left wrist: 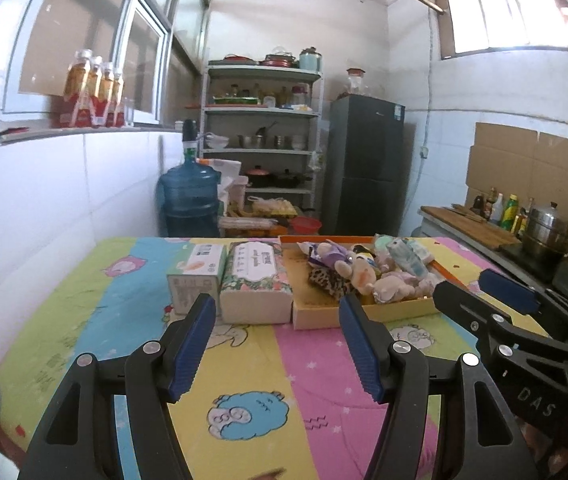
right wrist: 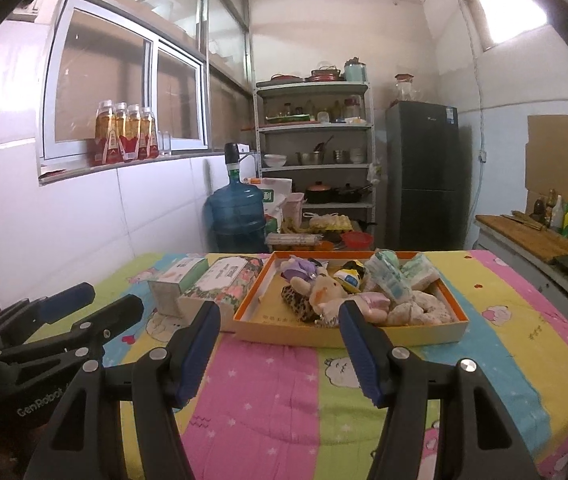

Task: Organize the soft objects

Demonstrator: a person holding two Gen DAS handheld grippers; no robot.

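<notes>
Both tongs [left wrist: 278,344] agape, short of the tray's [right wrist: 348,334] near rim, seemingly.

White lettering "DAS" is printed on the black body of the right gripper [left wrist: 488,286], at the right edge of the left wrist view. "GenRobot" is printed on the body of the left gripper [right wrist: 96,300], low left in the right wrist view. Print on the tissue packs [left wrist: 254,276] appears too blurred to read.
</notes>
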